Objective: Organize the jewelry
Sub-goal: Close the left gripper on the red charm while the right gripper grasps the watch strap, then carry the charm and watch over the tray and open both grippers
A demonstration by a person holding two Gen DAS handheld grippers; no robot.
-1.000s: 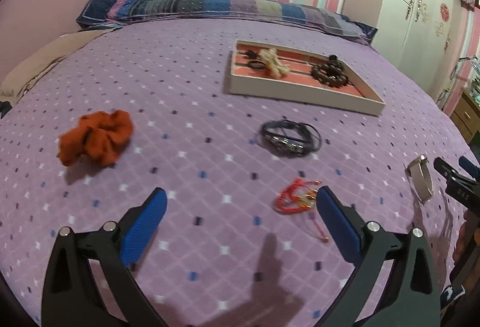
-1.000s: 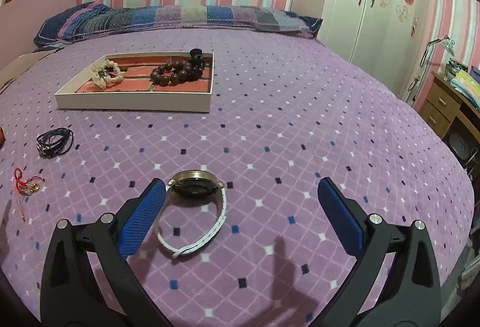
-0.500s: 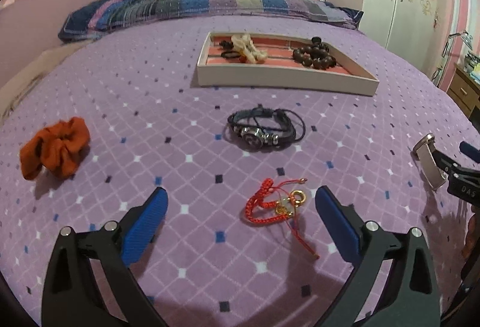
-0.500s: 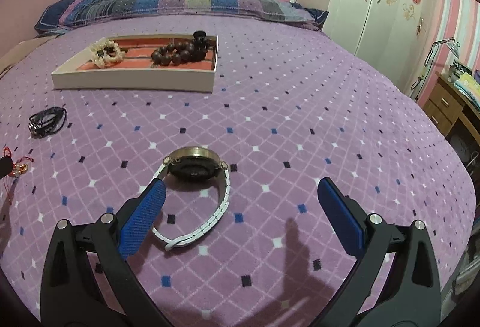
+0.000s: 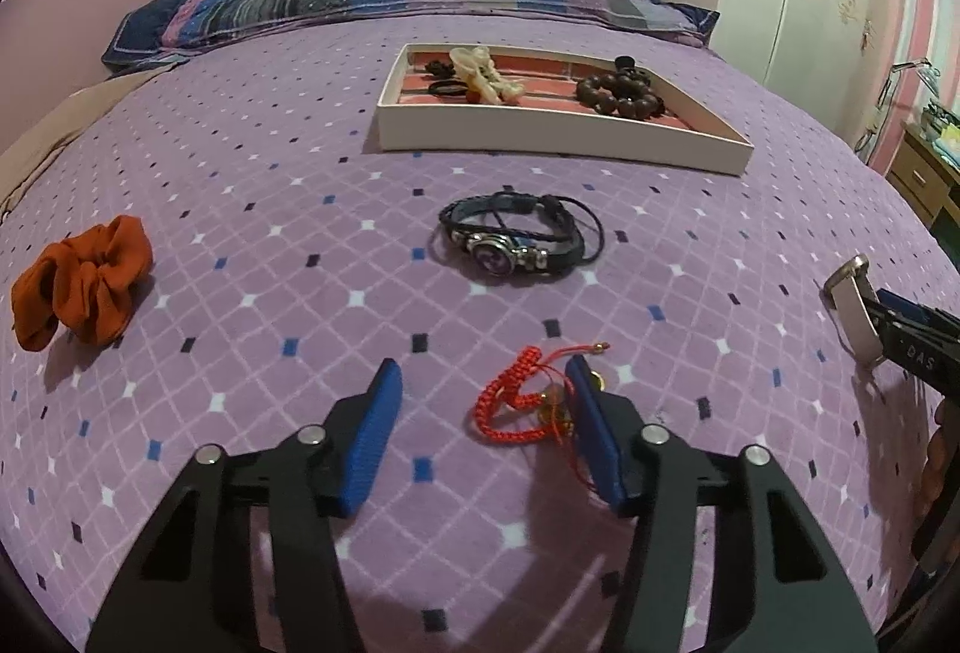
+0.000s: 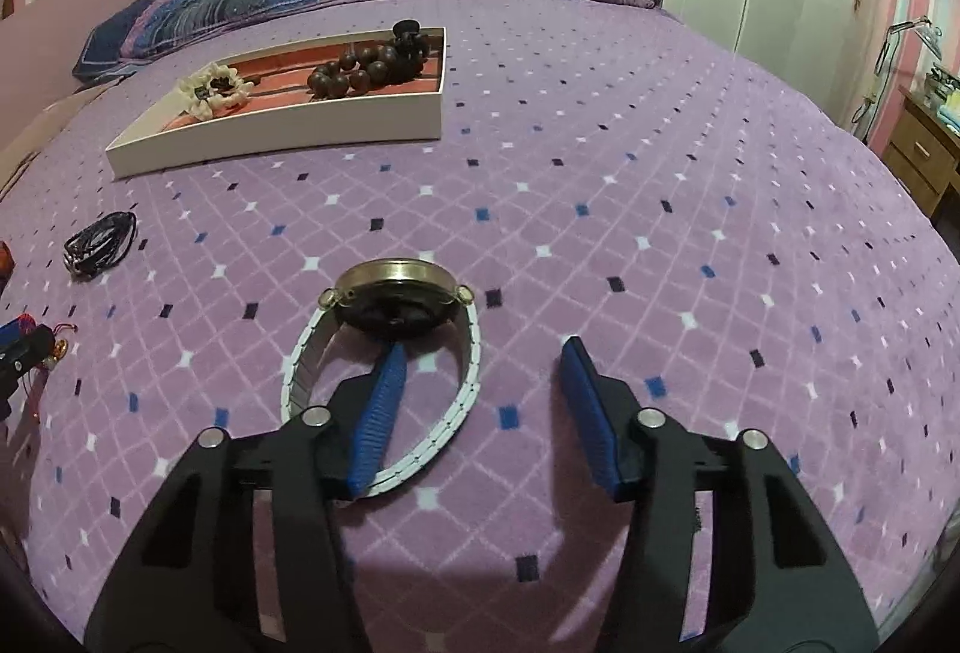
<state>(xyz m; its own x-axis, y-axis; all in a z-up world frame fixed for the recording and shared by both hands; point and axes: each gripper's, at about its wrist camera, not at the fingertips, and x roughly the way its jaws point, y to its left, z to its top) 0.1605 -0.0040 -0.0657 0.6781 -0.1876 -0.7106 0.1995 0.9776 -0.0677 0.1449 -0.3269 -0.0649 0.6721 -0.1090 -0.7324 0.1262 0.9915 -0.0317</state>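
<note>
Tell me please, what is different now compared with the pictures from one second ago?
Both grippers came down toward the bed, and their jaws have just been closing. The left gripper now has the red cord bracelet between its jaws; the right gripper straddles one side of the watch band. Neither visibly pinches yet. The tray, black bracelet and orange scrunchie stayed put.

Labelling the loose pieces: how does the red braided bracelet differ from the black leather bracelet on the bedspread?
The red braided bracelet is thin knotted cord with gold charms; the black leather bracelet is several dark straps with a round metal piece. The red one lies between the left gripper jaws; the black one lies farther off, nearer the tray. Both rest outside the tray.
</note>
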